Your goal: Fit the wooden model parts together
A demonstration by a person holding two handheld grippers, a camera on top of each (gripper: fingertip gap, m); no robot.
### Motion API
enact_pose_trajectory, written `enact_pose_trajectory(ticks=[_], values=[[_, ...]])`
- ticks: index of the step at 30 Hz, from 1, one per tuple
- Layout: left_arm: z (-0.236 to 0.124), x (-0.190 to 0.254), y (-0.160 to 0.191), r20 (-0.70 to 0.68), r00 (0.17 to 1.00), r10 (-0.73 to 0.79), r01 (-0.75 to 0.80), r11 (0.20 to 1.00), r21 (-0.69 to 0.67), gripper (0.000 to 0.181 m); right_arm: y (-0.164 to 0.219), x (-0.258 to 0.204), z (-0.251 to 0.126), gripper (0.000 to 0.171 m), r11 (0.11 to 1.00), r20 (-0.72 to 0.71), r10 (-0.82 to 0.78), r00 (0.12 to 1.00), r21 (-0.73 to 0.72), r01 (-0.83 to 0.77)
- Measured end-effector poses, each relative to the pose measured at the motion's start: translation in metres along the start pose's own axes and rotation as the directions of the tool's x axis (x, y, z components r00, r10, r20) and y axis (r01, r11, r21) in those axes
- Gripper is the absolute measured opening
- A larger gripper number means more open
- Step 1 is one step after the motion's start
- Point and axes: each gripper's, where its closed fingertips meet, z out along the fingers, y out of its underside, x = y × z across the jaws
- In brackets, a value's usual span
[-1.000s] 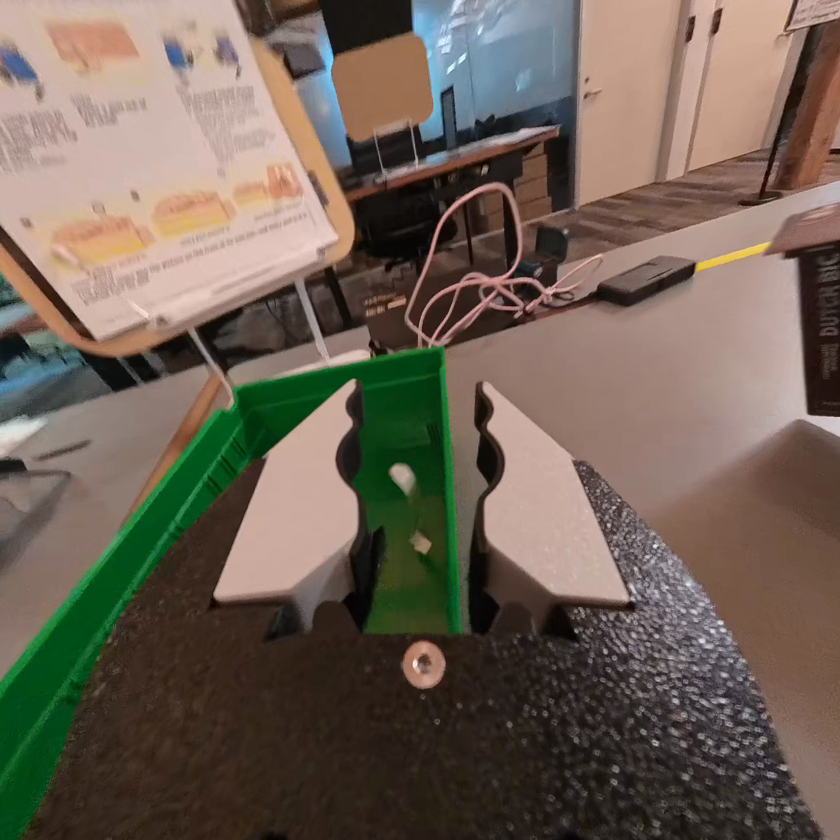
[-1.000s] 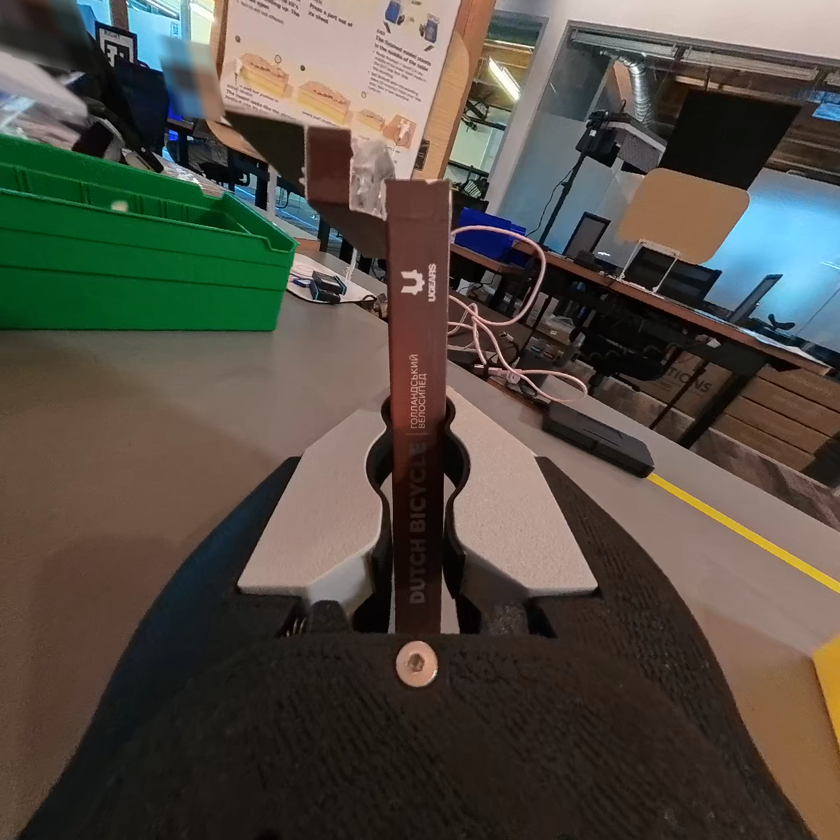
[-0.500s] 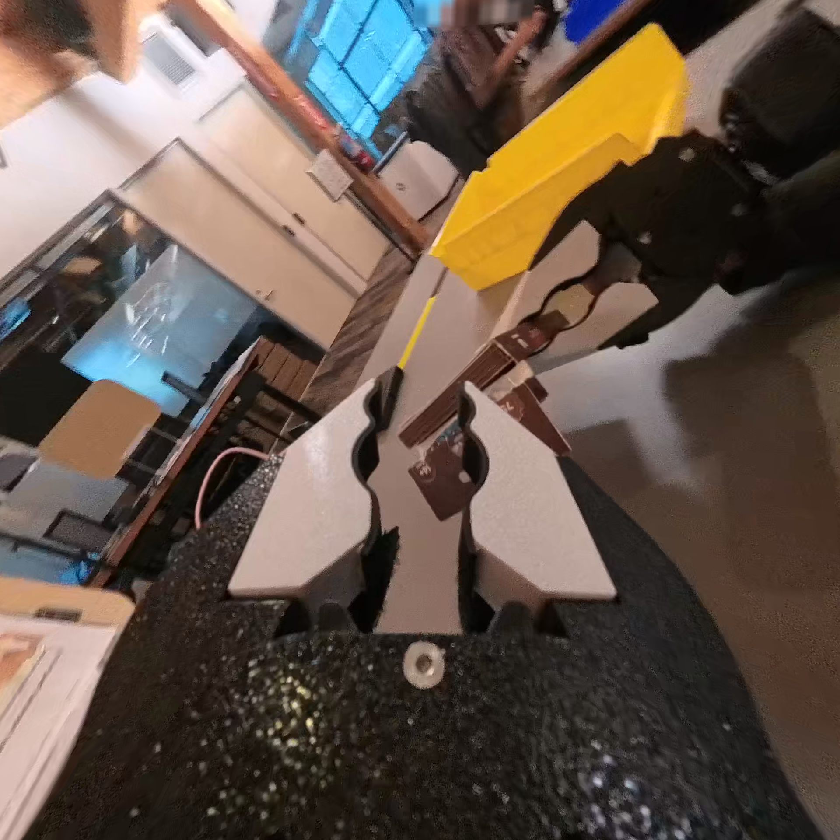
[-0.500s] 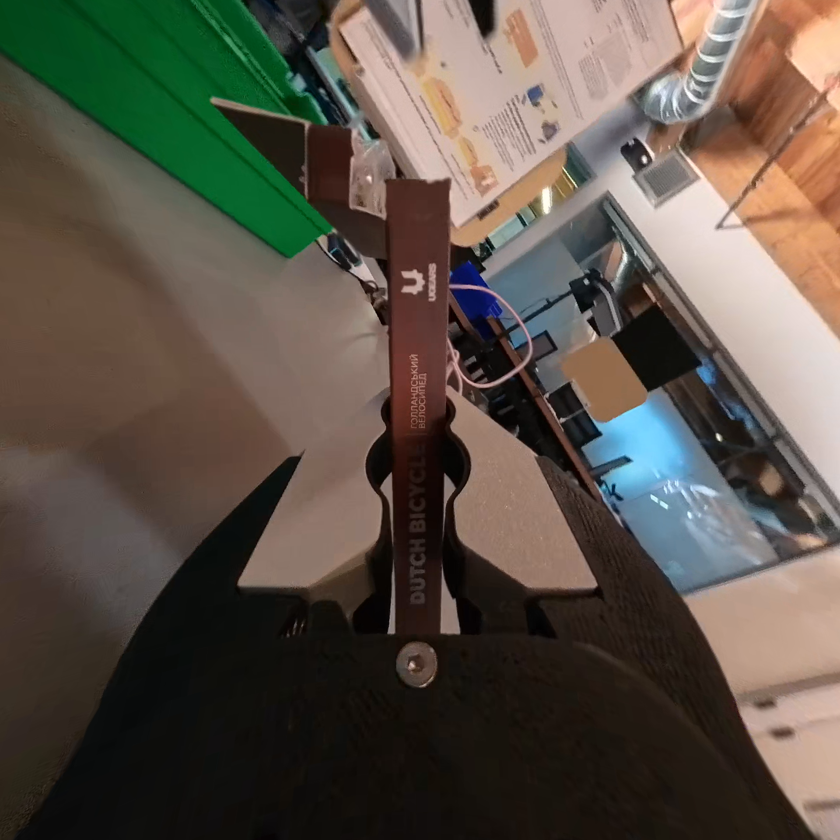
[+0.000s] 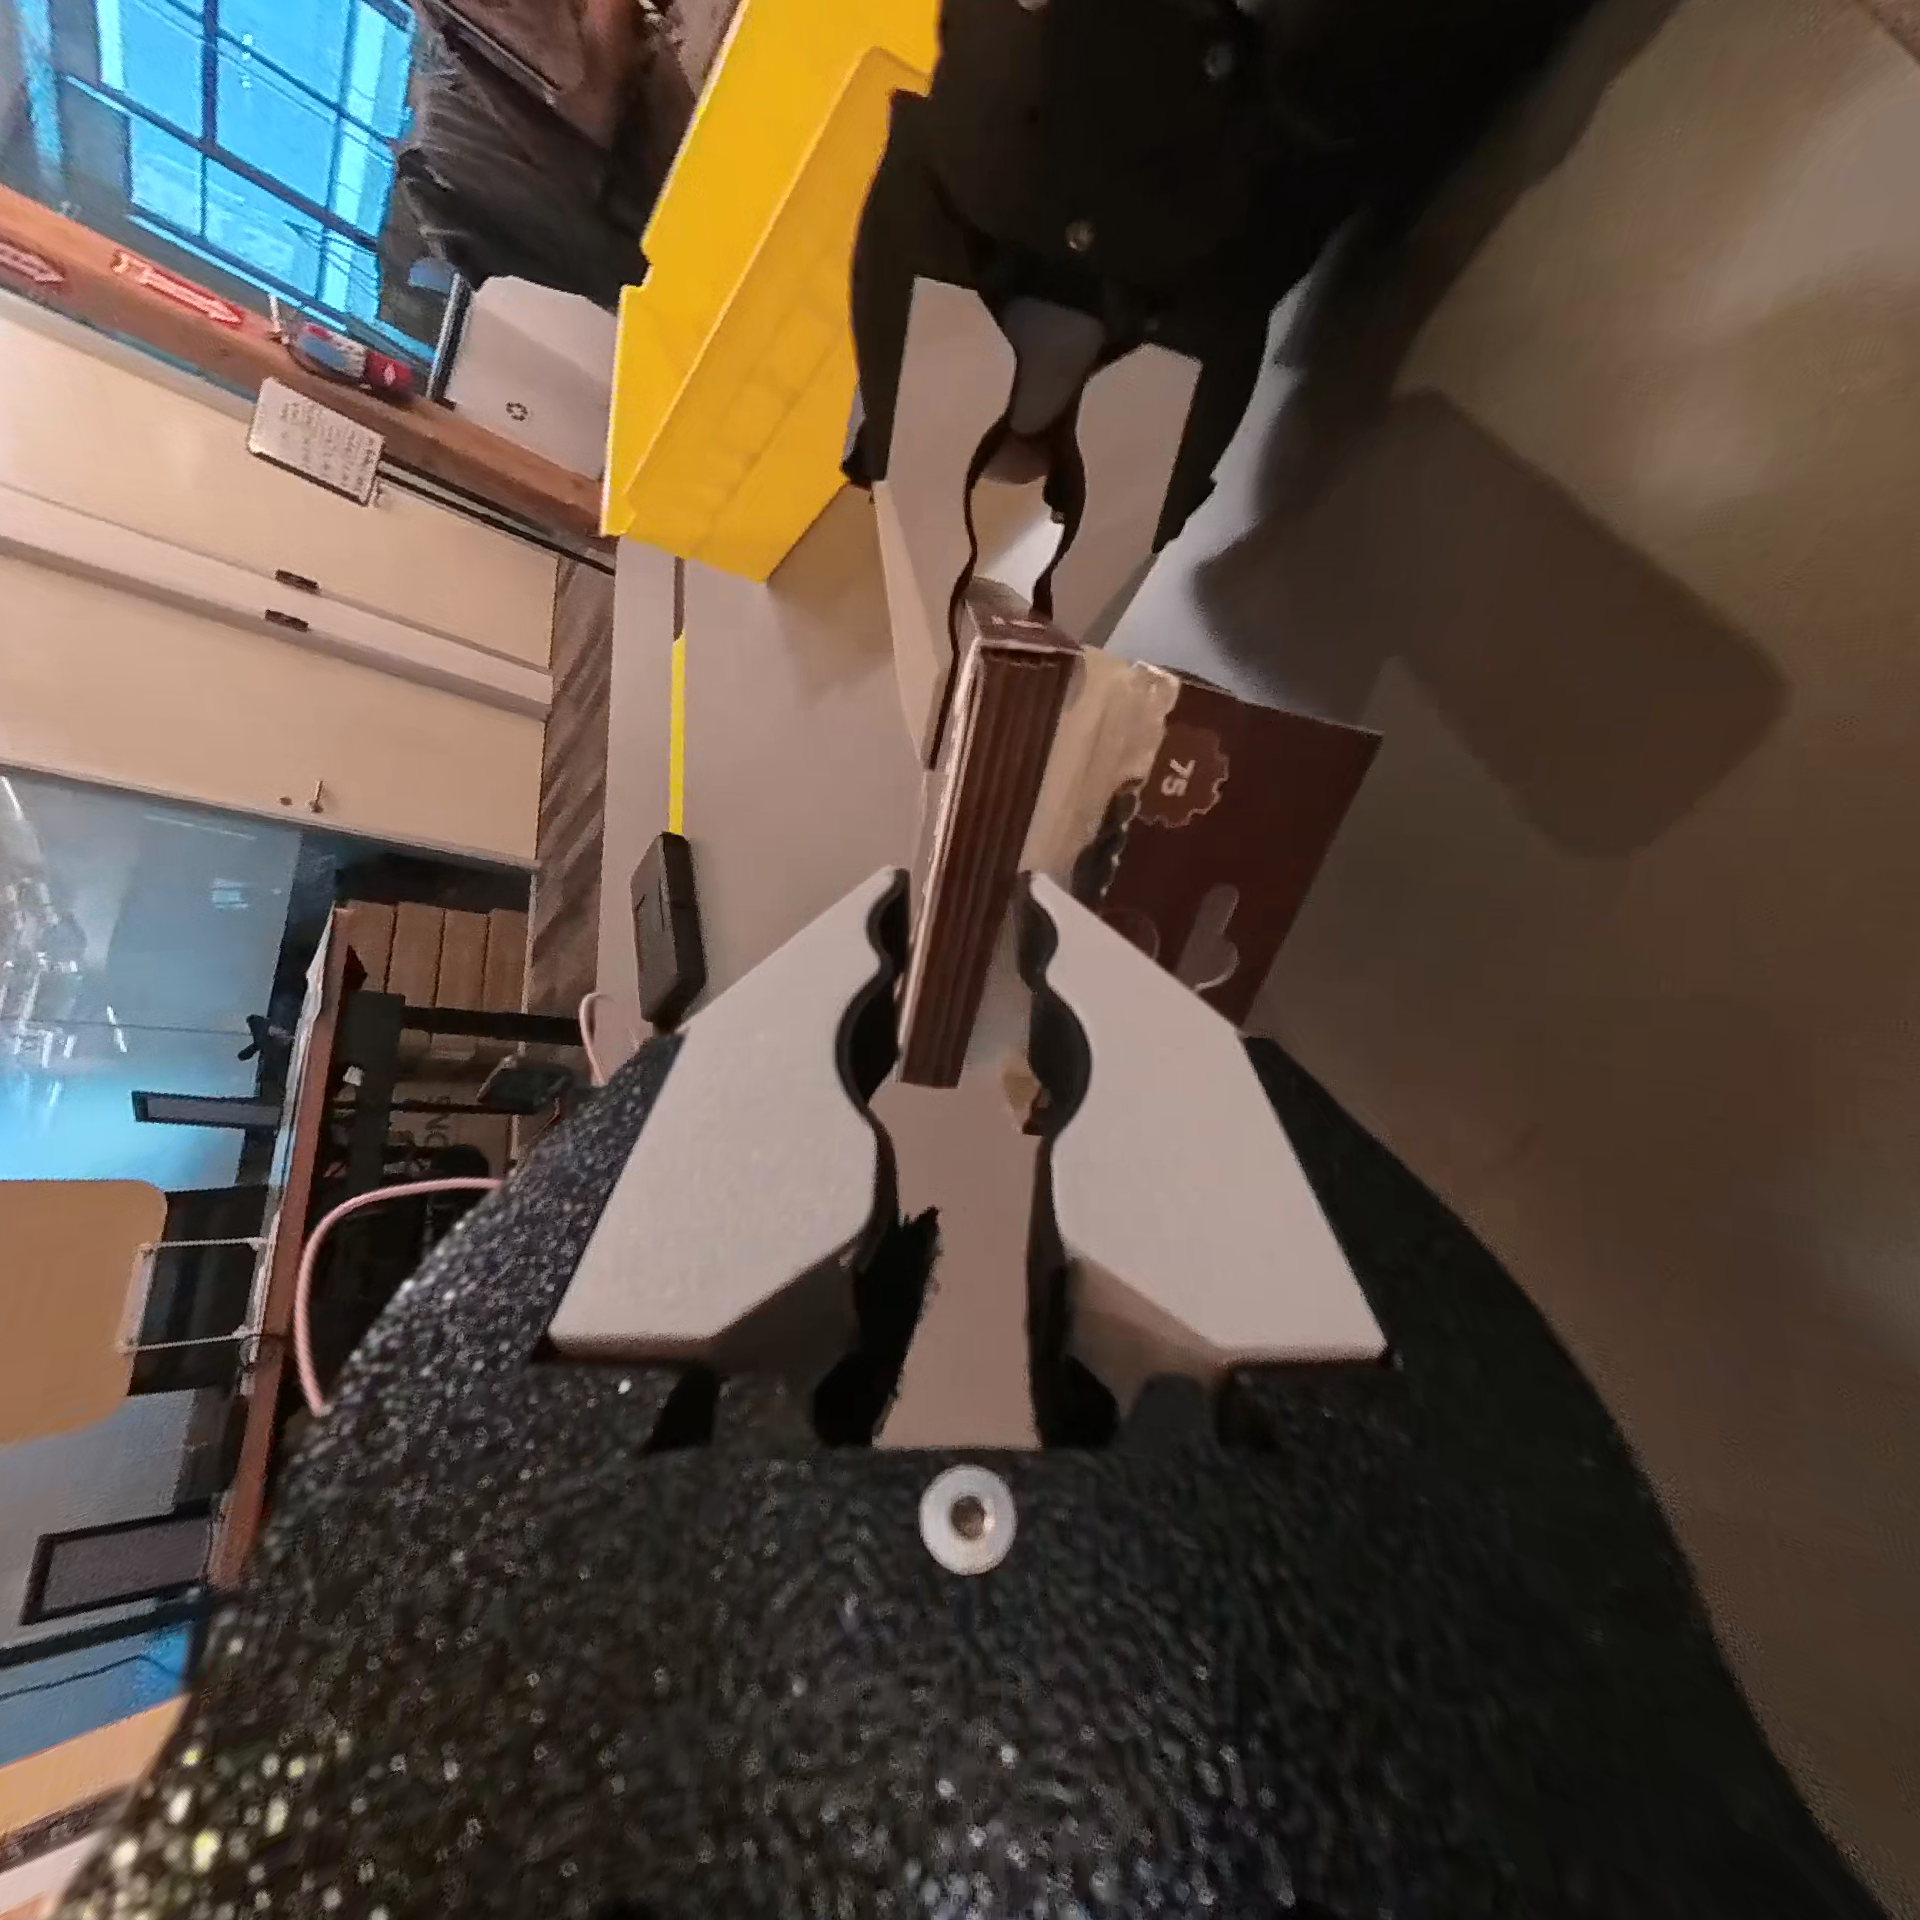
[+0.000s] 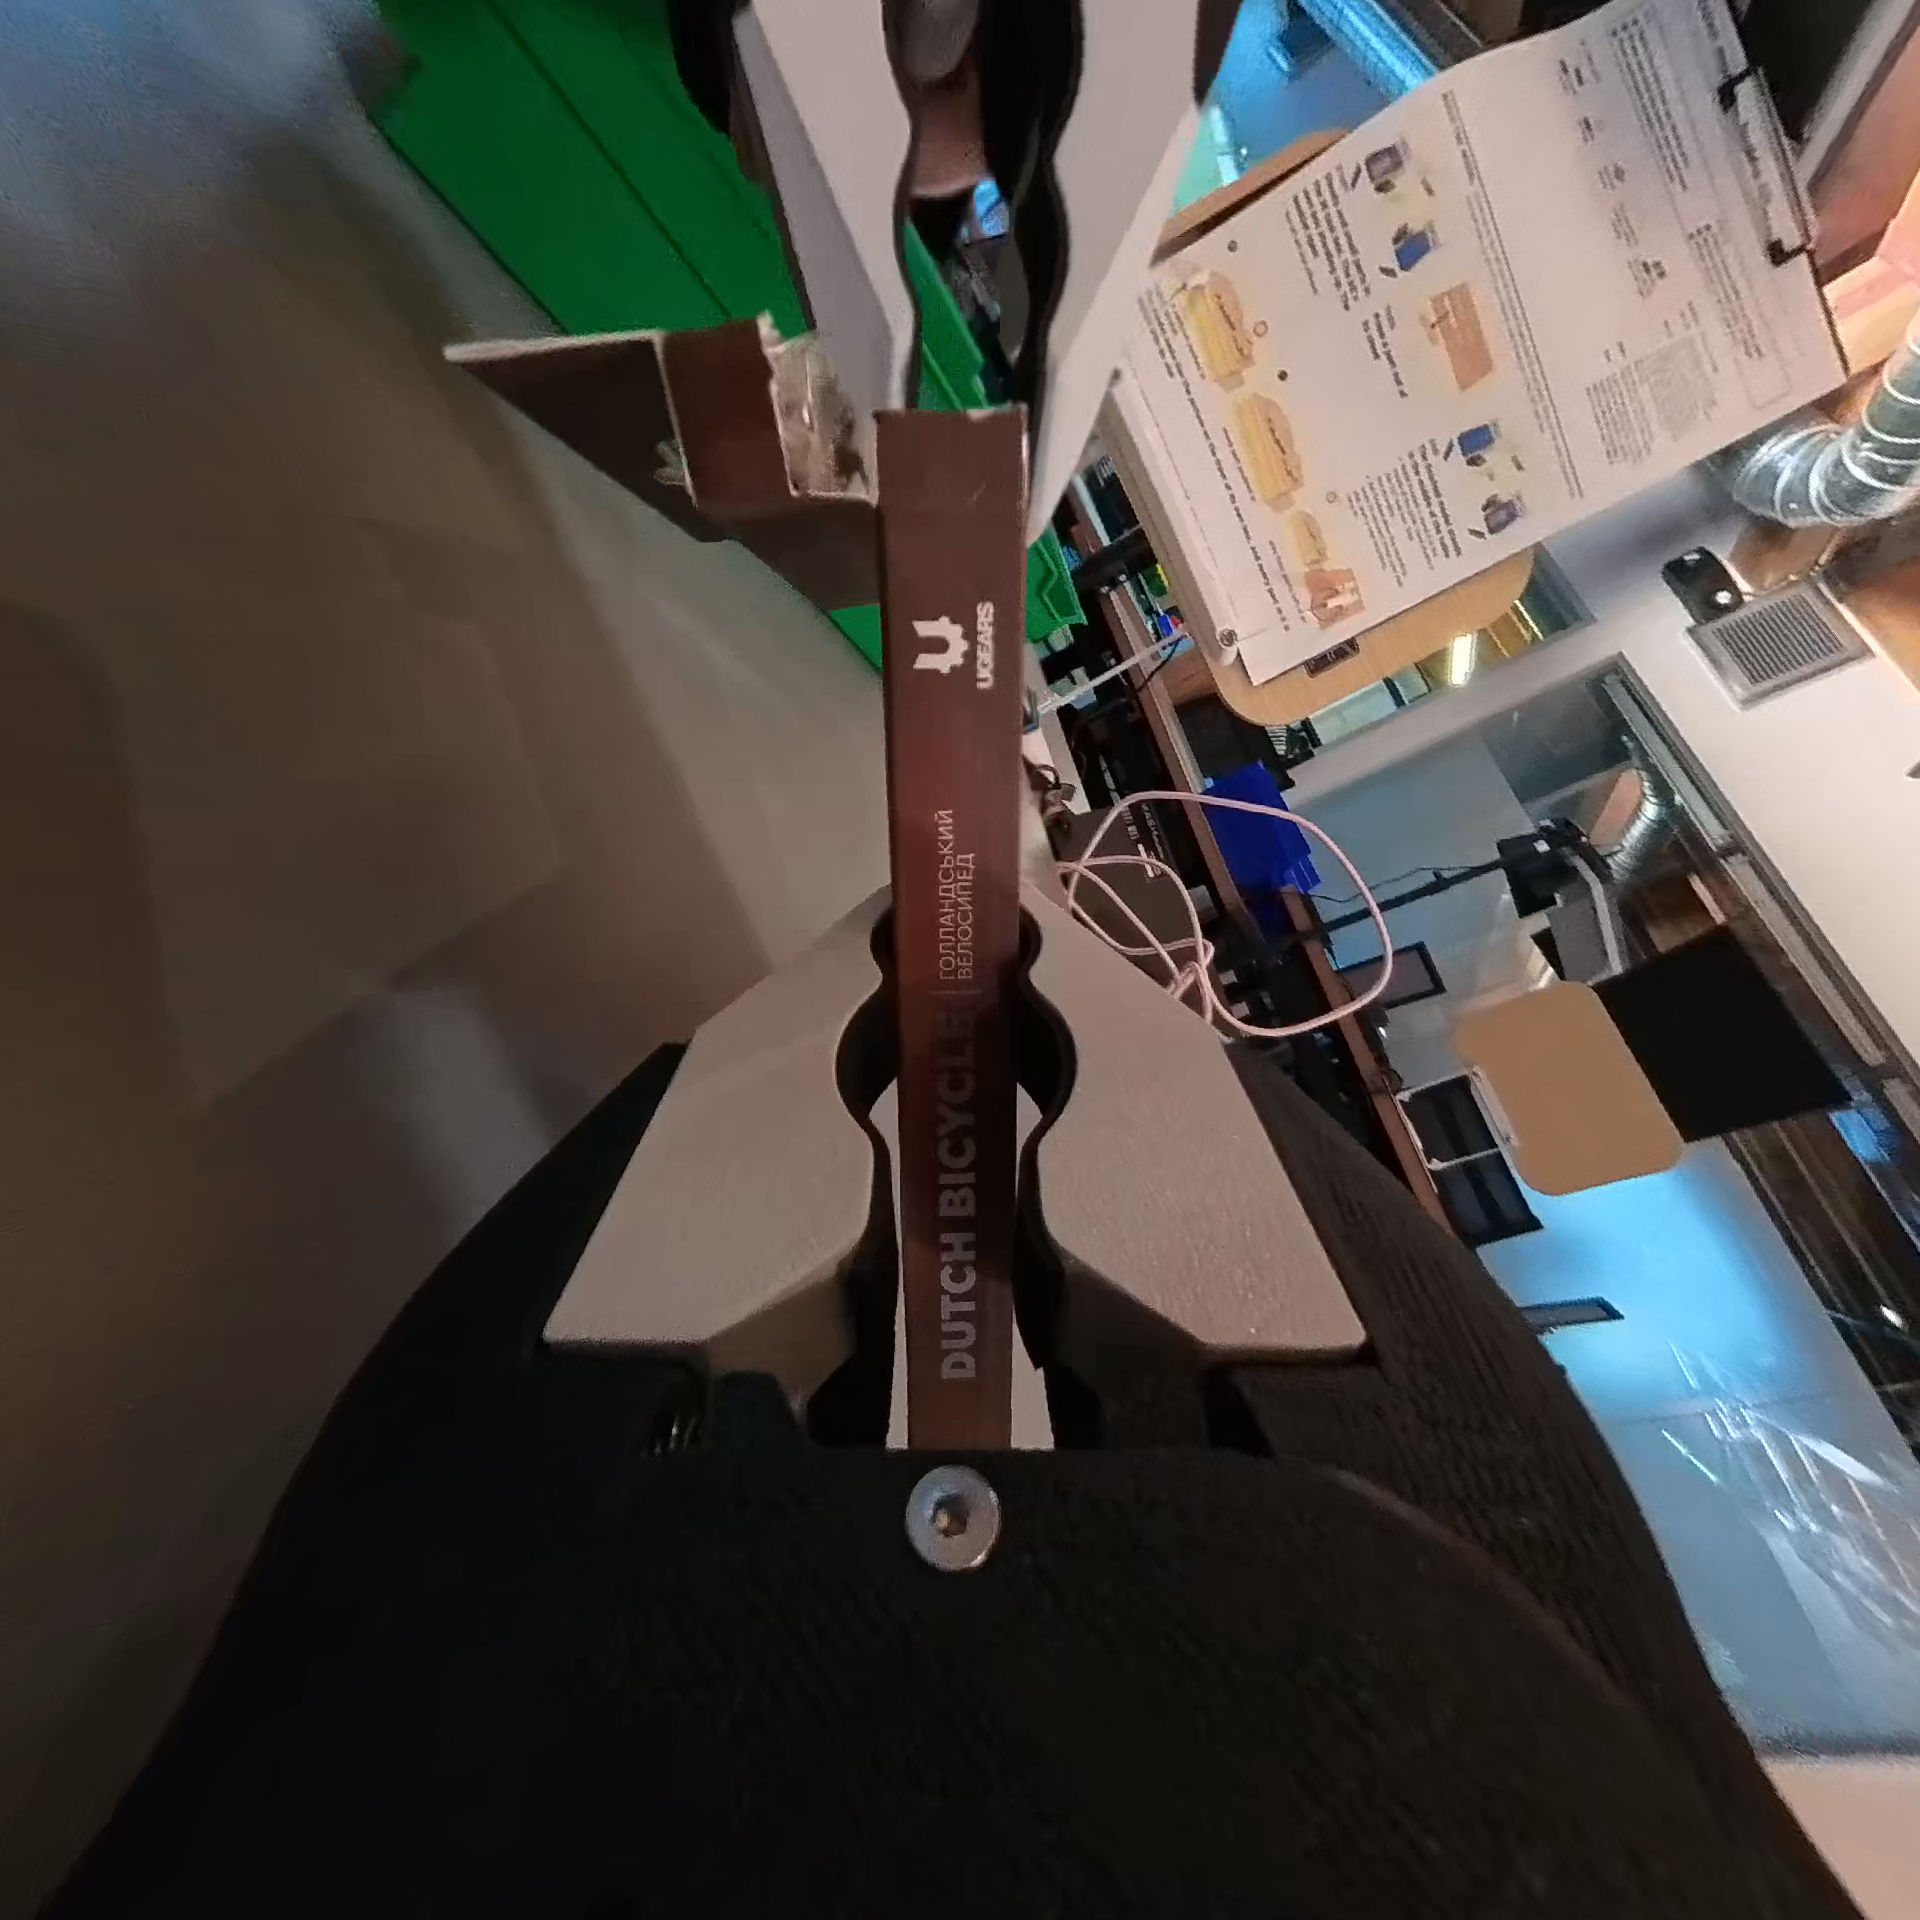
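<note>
A flat brown cardboard kit box [image 6: 940, 790] is clamped by its narrow side in my right gripper [image 6: 958, 914], which is shut on it. An end flap [image 6: 717, 416] of the box hangs open beside a clear plastic bag [image 6: 805, 400]. My left gripper [image 5: 961, 894] is open, with one finger on each side of the box's ribbed brown edge [image 5: 982, 852]. The flap [image 5: 1247, 831] and the bag [image 5: 1112, 717] show to its right. The right gripper [image 5: 1003, 592] shows beyond the box in the left wrist view. The left gripper [image 6: 961, 343] shows at the box's far end in the right wrist view.
A yellow bin [image 5: 748, 312] stands on the grey table [image 5: 1610, 935] behind the right gripper. A green bin [image 6: 613, 177] stands behind the left gripper. An instruction sheet on a clipboard [image 6: 1455, 364] stands at the table's far side, with pink cables [image 6: 1247, 914] near it.
My left gripper swung away from the green bin to the box and now has its fingers on each side of the box's end. Both views have rolled sideways. The right gripper still holds the box.
</note>
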Motion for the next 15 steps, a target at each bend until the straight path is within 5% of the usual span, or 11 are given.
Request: enact_pose_trajectory(ticks=[10,15], values=[[0.012,0.004,-0.002,0.128,0.971,0.2,-0.193,0.979,-0.066,0.011,0.007,-0.001,-0.005,0.018,1.0,0.014,-0.021,1.0,-0.003,0.021],[0.01,0.013,0.0,0.165,0.981,0.097,-0.098,0.995,0.002,0.011,0.045,0.002,-0.013,0.063,0.994,0.029,0.003,1.0,-0.105,0.0]])
